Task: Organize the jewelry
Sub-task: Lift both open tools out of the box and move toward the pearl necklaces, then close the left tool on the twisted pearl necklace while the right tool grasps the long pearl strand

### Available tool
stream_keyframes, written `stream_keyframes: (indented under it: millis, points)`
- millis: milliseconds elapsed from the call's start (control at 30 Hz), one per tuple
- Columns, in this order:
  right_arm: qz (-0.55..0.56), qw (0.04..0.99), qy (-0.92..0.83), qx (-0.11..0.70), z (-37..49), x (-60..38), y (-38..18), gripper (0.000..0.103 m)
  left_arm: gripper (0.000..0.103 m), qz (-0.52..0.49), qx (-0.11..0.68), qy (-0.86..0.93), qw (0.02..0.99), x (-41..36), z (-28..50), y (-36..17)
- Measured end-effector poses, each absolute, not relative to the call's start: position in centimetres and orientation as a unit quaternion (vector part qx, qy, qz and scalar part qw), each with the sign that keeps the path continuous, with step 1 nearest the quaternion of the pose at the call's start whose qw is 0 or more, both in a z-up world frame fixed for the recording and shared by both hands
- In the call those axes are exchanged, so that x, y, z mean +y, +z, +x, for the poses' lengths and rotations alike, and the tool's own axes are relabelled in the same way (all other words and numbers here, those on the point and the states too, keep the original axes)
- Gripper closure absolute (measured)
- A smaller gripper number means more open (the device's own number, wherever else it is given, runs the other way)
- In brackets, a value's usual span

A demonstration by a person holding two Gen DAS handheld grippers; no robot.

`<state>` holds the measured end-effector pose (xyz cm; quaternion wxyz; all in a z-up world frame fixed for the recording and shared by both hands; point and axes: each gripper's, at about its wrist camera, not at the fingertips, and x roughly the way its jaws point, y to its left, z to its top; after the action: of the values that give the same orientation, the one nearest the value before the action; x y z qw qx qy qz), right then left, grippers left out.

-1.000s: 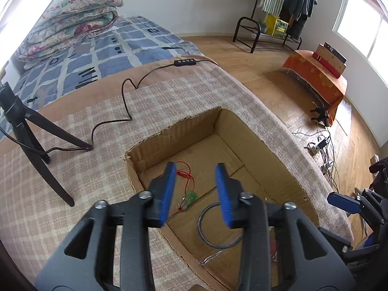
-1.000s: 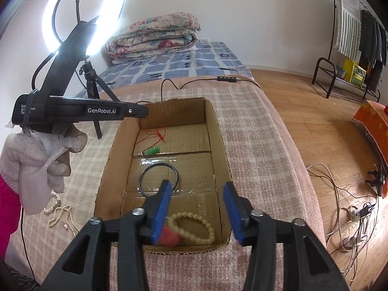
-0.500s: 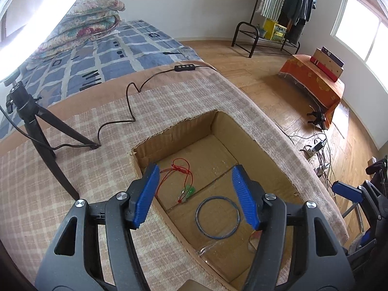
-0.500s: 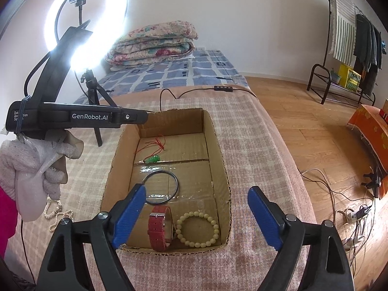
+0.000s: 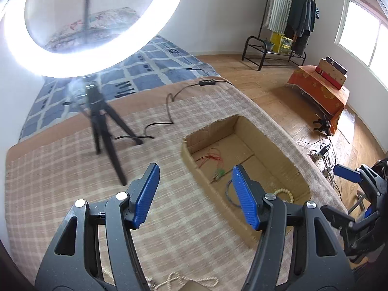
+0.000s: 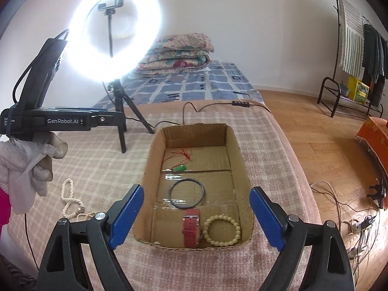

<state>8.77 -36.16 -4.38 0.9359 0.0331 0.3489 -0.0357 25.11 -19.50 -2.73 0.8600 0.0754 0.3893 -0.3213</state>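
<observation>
An open cardboard box (image 6: 232, 140) sits on the plaid bed cover. In it lie a red cord with a green pendant (image 6: 180, 168), a dark bangle (image 6: 186, 194), a red-strap watch (image 6: 190, 228) and a cream bead bracelet (image 6: 222, 230). My right gripper (image 6: 196, 218) is open and empty above the box's near end. My left gripper (image 5: 194, 194) is open and empty over the cover, left of the box (image 5: 274, 150). A pearl necklace (image 6: 70, 203) lies on the cover left of the box; it also shows under the left gripper (image 5: 184, 282).
A lit ring light (image 6: 114, 34) on a black tripod (image 6: 120, 111) stands on the bed left of the box, its cable (image 5: 167, 111) trailing across the cover. Folded quilts (image 6: 177, 55) lie at the bed's far end. The bed edge drops to the floor on the right.
Both grippers have opened wide. The right one let the red watch go into the box and drew back. The left one swung away to the left, off the box.
</observation>
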Motion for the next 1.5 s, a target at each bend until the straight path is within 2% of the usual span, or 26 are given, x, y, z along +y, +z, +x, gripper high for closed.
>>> stream_keyframes:
  millis: [467,667,833,900,1000,1333,1500]
  points:
    - [-0.005,0.950,0.044,0.310,6.8,-28.4,-3.4,0.013,0.039,0.062,0.412,-0.272,0.867,-6.6,21.9,-4.1]
    - [-0.022,0.937,0.082,0.339,7.0,-25.2,-4.8,0.014,0.039,0.032,0.451,-0.246,0.857,-1.8,21.5,-7.3]
    - [-0.031,0.915,0.111,0.387,7.8,-23.6,-7.0,0.028,0.040,0.007,0.484,-0.222,0.847,1.1,21.6,-10.2]
    - [-0.030,0.906,0.116,0.407,8.2,-23.1,-8.1,0.034,0.045,0.005,0.493,-0.214,0.843,1.7,21.9,-11.0]
    - [-0.031,0.891,0.124,0.435,8.8,-22.6,-9.7,0.045,0.045,-0.008,0.506,-0.205,0.838,2.7,22.6,-12.3]
    - [-0.056,0.855,0.134,0.498,9.8,-21.6,-14.8,0.060,0.046,-0.017,0.547,-0.180,0.817,3.8,24.6,-16.4]
    - [-0.060,0.846,0.121,0.515,10.8,-21.8,-16.5,0.063,0.046,-0.029,0.555,-0.177,0.812,3.9,25.4,-17.2]
